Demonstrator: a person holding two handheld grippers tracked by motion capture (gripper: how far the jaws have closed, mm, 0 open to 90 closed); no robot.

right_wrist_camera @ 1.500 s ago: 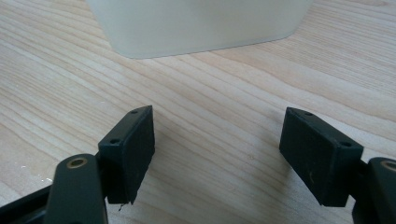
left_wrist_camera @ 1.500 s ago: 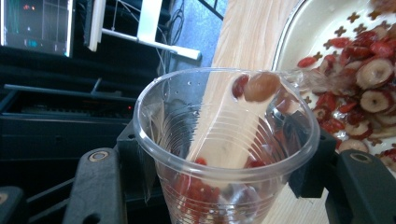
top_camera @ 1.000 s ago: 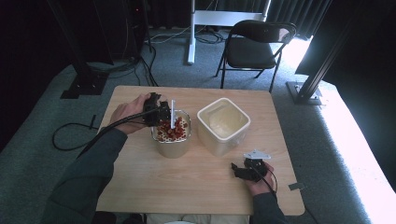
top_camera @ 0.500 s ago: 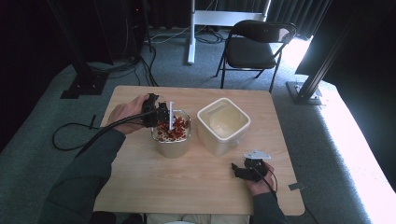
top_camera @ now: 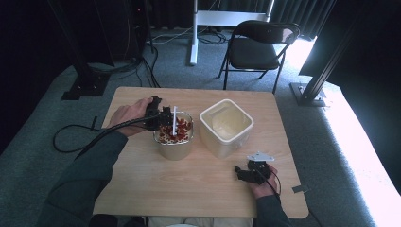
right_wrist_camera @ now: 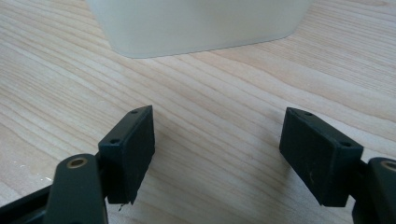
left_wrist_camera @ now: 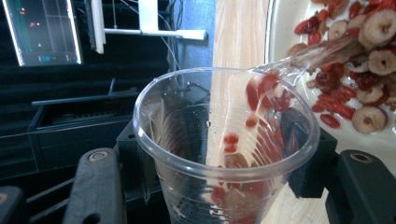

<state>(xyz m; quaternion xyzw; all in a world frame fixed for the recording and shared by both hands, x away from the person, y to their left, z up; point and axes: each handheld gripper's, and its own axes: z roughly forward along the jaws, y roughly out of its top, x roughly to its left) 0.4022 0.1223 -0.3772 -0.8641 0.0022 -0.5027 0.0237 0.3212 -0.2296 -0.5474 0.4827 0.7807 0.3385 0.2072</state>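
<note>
Left tongs [left_wrist_camera: 219, 186] grip a plastic cup [left_wrist_camera: 224, 154] tipped at the fruit bowl [top_camera: 174, 137], right tongs [right_wrist_camera: 217, 158] gape empty; over-tipping could scatter fruit.

The right gripper [right_wrist_camera: 217, 161] hangs low over a light wooden table [right_wrist_camera: 219, 98], its two black jaws standing apart with bare wood grain between them and nothing held. Each jaw ends in a blocky black pad with small screw holes on top. Beyond the jaws, near the top edge, the base of a white square container [right_wrist_camera: 198, 23] sits on the table.
</note>
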